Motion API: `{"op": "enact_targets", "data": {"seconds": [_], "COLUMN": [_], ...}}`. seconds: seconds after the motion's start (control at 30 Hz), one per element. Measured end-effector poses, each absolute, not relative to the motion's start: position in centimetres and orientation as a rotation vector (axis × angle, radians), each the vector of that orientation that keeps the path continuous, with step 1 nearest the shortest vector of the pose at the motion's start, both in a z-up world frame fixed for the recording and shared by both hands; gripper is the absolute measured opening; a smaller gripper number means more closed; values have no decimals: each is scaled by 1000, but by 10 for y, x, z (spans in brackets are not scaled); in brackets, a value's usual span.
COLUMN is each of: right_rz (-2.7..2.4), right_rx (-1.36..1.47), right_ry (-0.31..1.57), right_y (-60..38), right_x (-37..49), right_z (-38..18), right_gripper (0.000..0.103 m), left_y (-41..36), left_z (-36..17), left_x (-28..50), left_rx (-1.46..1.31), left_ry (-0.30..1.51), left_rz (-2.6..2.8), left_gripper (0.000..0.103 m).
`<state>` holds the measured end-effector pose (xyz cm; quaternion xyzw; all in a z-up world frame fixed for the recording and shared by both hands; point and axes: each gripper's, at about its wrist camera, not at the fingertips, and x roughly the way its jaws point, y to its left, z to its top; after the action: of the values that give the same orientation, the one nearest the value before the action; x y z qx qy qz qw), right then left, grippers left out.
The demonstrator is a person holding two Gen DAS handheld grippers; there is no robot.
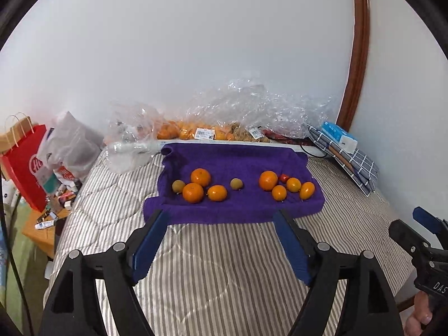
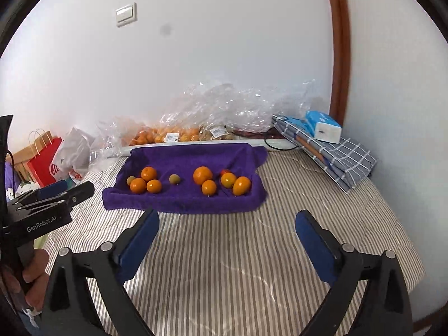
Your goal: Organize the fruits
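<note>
Here, the small red fruit (image 1: 283, 178) on the purple towel (image 1: 232, 156) is half hidden behind the oranges of the right group (image 1: 285, 186), and its kind cannot be told. The contents of the clear bags (image 1: 224, 117) along the far wall are only partly made out: orange fruit and something brownish, under barcode labels too small to be read. The red paper bag (image 1: 23, 168) at the far left is cut off by a white bag, so only part of its white lettering is seen.

"GenRobot.AI" can be read on the left hand-held gripper (image 2: 56, 193) in the right wrist view, and "DAS" on the right hand-held gripper (image 1: 422, 224) at the edge of the left wrist view.

In its own view the left hand-held gripper (image 1: 221, 218) is held wide open over the striped bed (image 1: 224, 266), just short of the towel's near edge, with nothing between its blue pads. The right hand-held gripper (image 2: 226, 221) is likewise spread wide and empty.

The fruits lie on the towel in two groups: the left group (image 1: 196, 186) of oranges with a greenish fruit, a second greenish fruit (image 1: 236, 183) lying alone between the groups.
</note>
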<state>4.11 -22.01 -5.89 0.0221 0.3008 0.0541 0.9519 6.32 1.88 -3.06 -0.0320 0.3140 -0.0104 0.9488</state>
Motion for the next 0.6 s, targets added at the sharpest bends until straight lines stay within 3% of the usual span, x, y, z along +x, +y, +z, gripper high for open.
{"op": "enact_targets", "data": {"seconds": [0.6], "right_rz": [79], "right_rx": [66], "right_ry": [599], "right_y": [-237], "right_x": [8], "right_z": [-51], "right_gripper": [99], "left_y": [1], "left_z": [-19], "left_x": [33], "left_rx": [-39], "left_ry": [610], "left_rz": [-6], "left_gripper": [80]}}
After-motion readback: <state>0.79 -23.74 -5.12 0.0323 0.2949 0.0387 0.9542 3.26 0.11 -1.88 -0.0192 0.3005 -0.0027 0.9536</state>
